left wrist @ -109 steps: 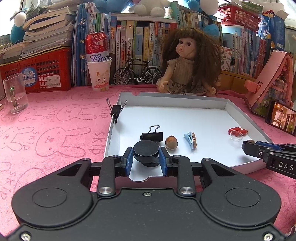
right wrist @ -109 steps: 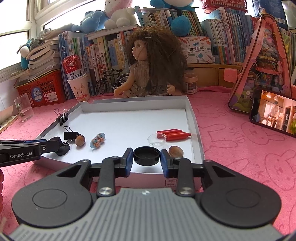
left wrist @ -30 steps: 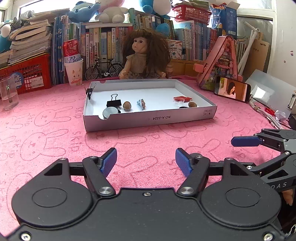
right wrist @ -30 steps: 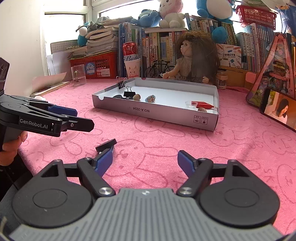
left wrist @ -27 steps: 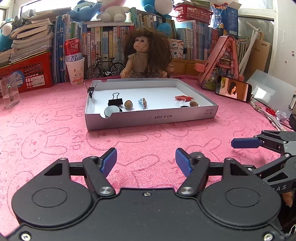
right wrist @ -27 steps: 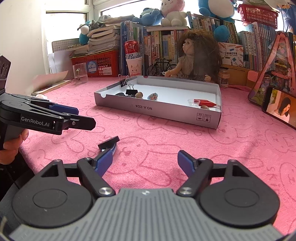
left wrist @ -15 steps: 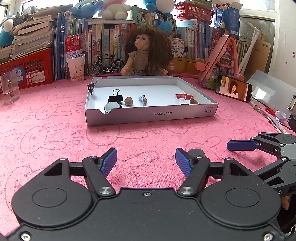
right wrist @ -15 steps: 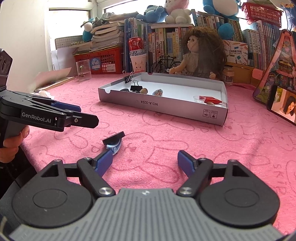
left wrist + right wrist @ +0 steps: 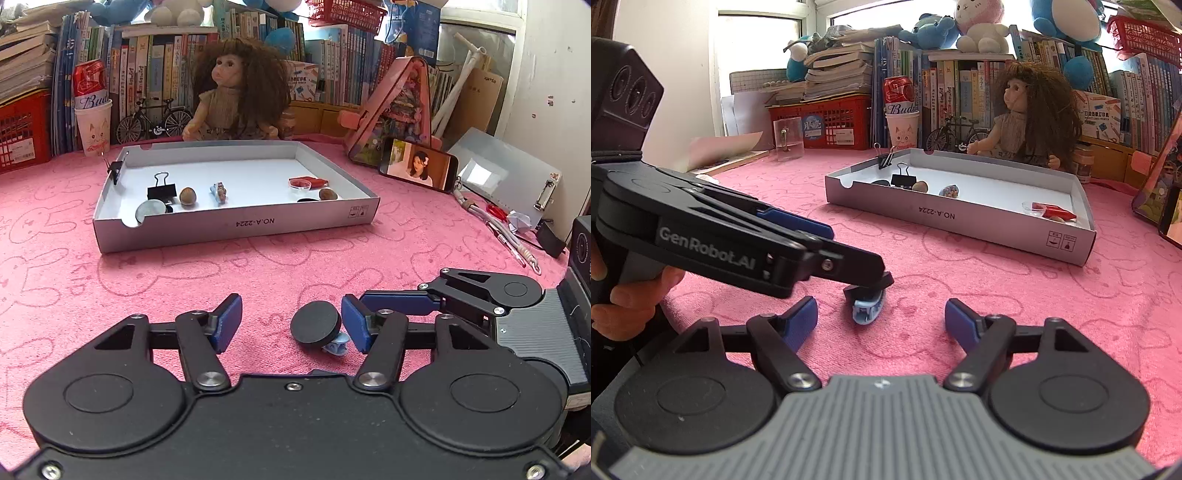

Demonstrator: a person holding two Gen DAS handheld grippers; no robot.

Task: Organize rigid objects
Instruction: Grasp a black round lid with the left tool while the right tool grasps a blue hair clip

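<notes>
A black round cap (image 9: 316, 328) leans on a light blue hair clip (image 9: 338, 348) on the pink cloth. My left gripper (image 9: 291, 325) straddles the cap; its jaws are closing, the right pad close to the cap and the left pad well clear. In the right wrist view the same hair clip (image 9: 866, 309) lies just ahead of my open right gripper (image 9: 882, 323), under the tip of the left gripper's near finger (image 9: 849, 264). The white tray (image 9: 236, 226) farther back holds binder clips (image 9: 161, 190), nuts (image 9: 187, 195), a beaded clip and a red piece (image 9: 308, 181).
A doll (image 9: 236, 92), a toy bicycle, a cup with a can (image 9: 92, 125), a red basket and book rows stand behind the tray. At the right are a pink toy house (image 9: 391, 110), a phone (image 9: 417, 169), cables and a clipboard. A hand (image 9: 628, 295) grips the left tool.
Both grippers have come closer to the cap and hair clip. The cap now sits between the left fingers, which have narrowed. The left tool's tip has moved over the clip in the right wrist view.
</notes>
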